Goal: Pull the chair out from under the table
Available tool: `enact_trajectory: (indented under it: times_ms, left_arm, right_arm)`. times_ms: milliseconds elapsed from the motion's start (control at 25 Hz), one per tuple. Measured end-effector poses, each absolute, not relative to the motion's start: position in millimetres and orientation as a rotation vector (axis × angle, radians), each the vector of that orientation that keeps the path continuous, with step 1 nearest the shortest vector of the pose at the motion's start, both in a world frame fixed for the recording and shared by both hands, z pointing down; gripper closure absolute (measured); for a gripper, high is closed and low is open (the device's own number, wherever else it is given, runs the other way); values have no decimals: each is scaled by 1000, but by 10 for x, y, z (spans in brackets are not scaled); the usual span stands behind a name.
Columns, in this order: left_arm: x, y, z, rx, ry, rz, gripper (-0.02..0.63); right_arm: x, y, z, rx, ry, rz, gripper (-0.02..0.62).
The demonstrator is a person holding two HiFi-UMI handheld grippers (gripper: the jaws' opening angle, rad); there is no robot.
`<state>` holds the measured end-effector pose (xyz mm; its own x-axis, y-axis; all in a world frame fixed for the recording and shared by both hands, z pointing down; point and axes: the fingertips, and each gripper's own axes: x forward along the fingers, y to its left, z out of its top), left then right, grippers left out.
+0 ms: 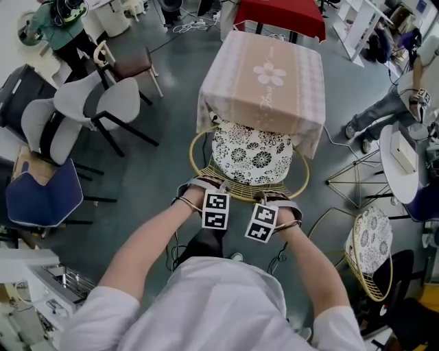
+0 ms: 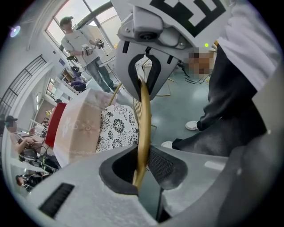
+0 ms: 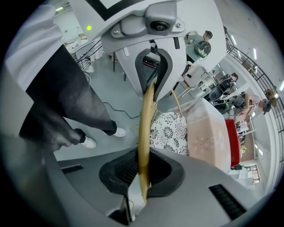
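Note:
The chair point(image 1: 251, 155) has a gold wire frame and a black-and-white floral cushion; its seat front sits under the edge of the table point(image 1: 264, 79), which wears a pink cloth. Both grippers grip the near, curved top rim of the chair back. My left gripper point(image 1: 206, 186) is shut on the gold rim point(image 2: 144, 115), which runs straight between its pads point(image 2: 157, 166). My right gripper point(image 1: 274, 199) is shut on the same rim point(image 3: 145, 119) a hand's width to the right. Each gripper view also shows the other gripper clamped on the rim.
Grey chairs point(image 1: 89, 103), a blue chair point(image 1: 44, 195) and a brown chair point(image 1: 134, 65) stand at the left. A second wire chair point(image 1: 370, 250) and a white round table point(image 1: 401, 161) are at the right. A red-covered table point(image 1: 281, 17) stands behind. My legs are close behind the chair.

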<state>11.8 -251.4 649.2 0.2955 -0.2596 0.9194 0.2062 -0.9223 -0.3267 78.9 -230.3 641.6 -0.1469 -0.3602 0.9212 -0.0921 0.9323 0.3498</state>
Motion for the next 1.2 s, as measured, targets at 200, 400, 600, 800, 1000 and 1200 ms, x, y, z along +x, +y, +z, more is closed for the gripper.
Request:
enact_trajectory:
  times_ms: [200,400,600,800,1000,1200]
  left_arm:
    - [115,-2341,6507,-2185,71,-1682,543]
    - [117,-2184,6518,-2195,105,-1694,543]
    - [79,-1978,6515,-2180,113,-1708,545]
    - [68,-1810,6517,-2179,138,-1725,543]
    - [28,-1600,6530,-2185,140,-1725,543]
    - [6,-1453,6526,-2186,141,-1721,544]
  right_arm:
    - [788,-2136,6426,340,-1714,-246,569]
    - [788,-1983,6435,340,-1713,-248,569]
    - [755,-1790,6425,320,-1721,-253,569]
    - [749,-1618,6422,304,-1728,-264,569]
    - [711,-1411,6438,294,-1729,-268,571]
    - [686,-1259,6438,293,-1727,-260,571]
